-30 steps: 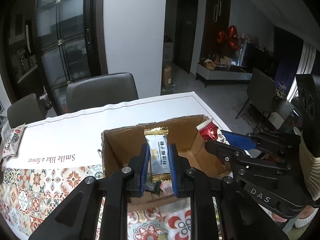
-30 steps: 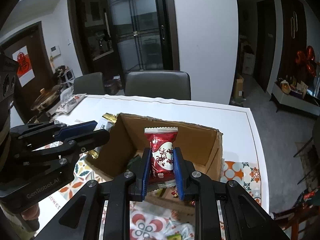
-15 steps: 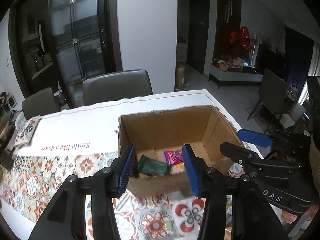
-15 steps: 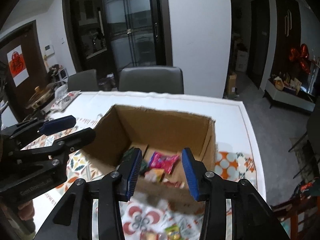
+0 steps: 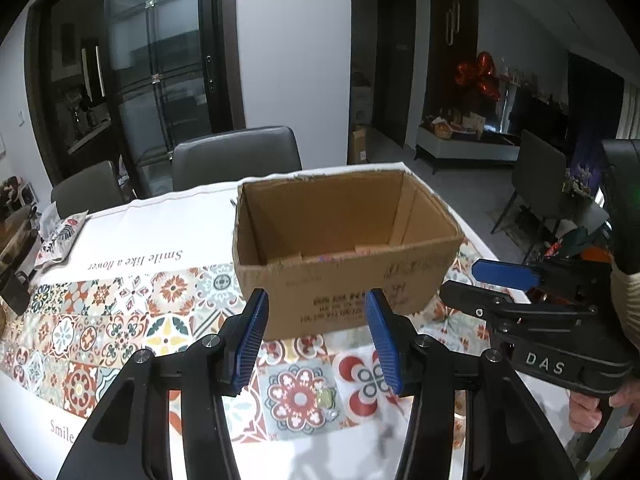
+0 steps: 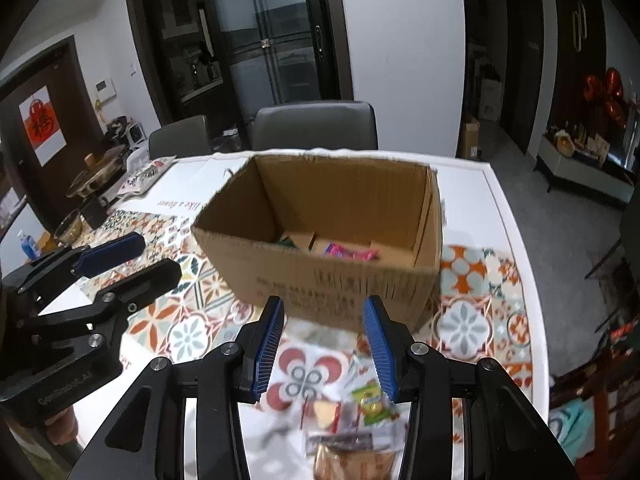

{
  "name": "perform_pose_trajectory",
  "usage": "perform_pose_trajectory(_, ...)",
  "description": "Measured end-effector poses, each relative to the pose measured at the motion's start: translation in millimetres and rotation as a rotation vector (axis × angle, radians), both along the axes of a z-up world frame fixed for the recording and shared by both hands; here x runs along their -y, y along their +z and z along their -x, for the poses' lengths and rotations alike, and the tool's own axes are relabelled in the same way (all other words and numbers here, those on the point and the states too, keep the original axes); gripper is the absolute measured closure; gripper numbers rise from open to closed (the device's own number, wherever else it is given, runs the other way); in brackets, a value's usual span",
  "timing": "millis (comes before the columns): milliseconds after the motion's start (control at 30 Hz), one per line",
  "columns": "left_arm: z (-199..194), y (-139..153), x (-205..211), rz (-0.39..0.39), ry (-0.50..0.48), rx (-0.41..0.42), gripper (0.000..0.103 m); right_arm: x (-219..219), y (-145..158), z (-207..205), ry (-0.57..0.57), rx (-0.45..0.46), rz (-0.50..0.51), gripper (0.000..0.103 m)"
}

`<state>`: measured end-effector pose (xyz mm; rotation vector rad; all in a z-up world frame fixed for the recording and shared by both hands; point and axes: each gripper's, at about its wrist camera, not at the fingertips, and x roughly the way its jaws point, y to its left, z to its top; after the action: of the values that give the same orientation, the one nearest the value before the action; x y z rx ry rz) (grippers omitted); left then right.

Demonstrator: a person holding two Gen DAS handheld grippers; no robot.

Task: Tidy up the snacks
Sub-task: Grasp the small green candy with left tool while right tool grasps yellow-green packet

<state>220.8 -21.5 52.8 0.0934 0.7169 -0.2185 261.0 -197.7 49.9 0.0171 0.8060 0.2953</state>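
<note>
Jaws of both the left gripper (image 5: 316,336) and the right gripper (image 6: 324,344) stand moderately apart, holding nothing. Loose snacks (image 6: 360,412) lie on the table just below the right one, near the cardboard box (image 6: 332,276). Best to straddle one packet squarely before closing.

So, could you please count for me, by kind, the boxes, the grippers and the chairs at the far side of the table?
Cardboard box: 1
Left gripper and right gripper: 2
Grey chairs: 2
Total: 5
</note>
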Motion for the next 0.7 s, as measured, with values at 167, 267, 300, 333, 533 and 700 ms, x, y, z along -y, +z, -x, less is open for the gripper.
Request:
perform_pose_trajectory(167, -1, -18, 2, -0.013, -0.010, -0.081, 0.053, 6, -19, 0, -0.021, -0.081, 0.004, 0.060)
perform_pose_trajectory(267, -4, -34, 3, -0.021, -0.008, -0.133, 0.053, 8, -31, -3, -0.021, -0.141, 0.025, 0.060)
perform_pose_trajectory(300, -5, -38, 4, -0.023, -0.007, -0.148, 0.053, 8, -36, -4, -0.023, -0.156, 0.034, 0.060)
perform_pose_trajectory(333, -7, -46, 5, -0.027, -0.010, -0.170, 0.053, 9, -40, -5, -0.025, -0.171, 0.041, 0.060)
perform_pose_trajectory(533, -16, -82, 10, -0.049, -0.014, -0.281, 0.054, 15, -70, -12, -0.043, -0.260, 0.066, 0.060)
perform_pose_trajectory(700, -28, -109, 9, -0.031, -0.021, -0.385, 0.058, 15, -94, -19, -0.051, -0.340, 0.076, 0.060)
